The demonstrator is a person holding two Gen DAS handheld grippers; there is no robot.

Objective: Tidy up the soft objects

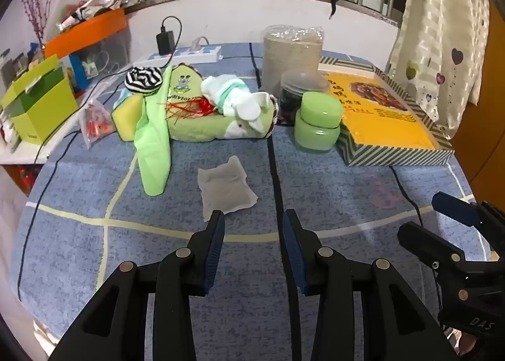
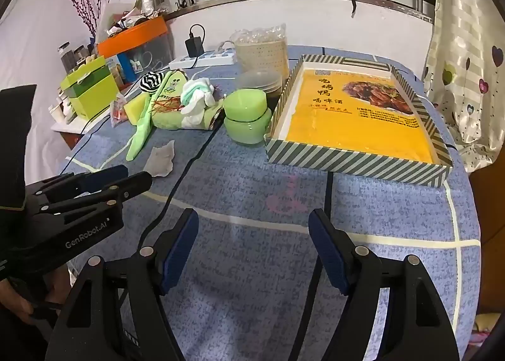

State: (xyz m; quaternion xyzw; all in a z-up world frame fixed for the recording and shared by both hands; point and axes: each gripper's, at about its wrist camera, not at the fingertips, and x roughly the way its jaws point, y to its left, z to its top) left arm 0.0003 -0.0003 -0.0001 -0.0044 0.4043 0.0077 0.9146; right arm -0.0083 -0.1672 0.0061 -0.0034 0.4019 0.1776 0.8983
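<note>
A pile of soft things lies at the back of the blue tablecloth: a green pillow (image 1: 202, 127), white and mint socks (image 1: 233, 97), a striped black-and-white sock ball (image 1: 143, 80), a yellow sponge (image 1: 126, 114), a green cloth strip (image 1: 154, 152) and red threads (image 1: 186, 106). A grey-white pouch (image 1: 224, 185) lies flat, just beyond my left gripper (image 1: 252, 219), which is open and empty. My right gripper (image 2: 252, 219) is open and empty over bare cloth. A striped box lid with a yellow inside (image 2: 356, 117) sits far right. The pile also shows in the right wrist view (image 2: 176, 102).
A green jar (image 1: 318, 121), a dark lidded cup (image 1: 300, 92) and a tall beige roll (image 1: 292, 54) stand beside the pile. A power strip (image 1: 189, 54) with cables lies at the back. A green box (image 1: 38, 102) and an orange bin (image 1: 85, 35) sit left.
</note>
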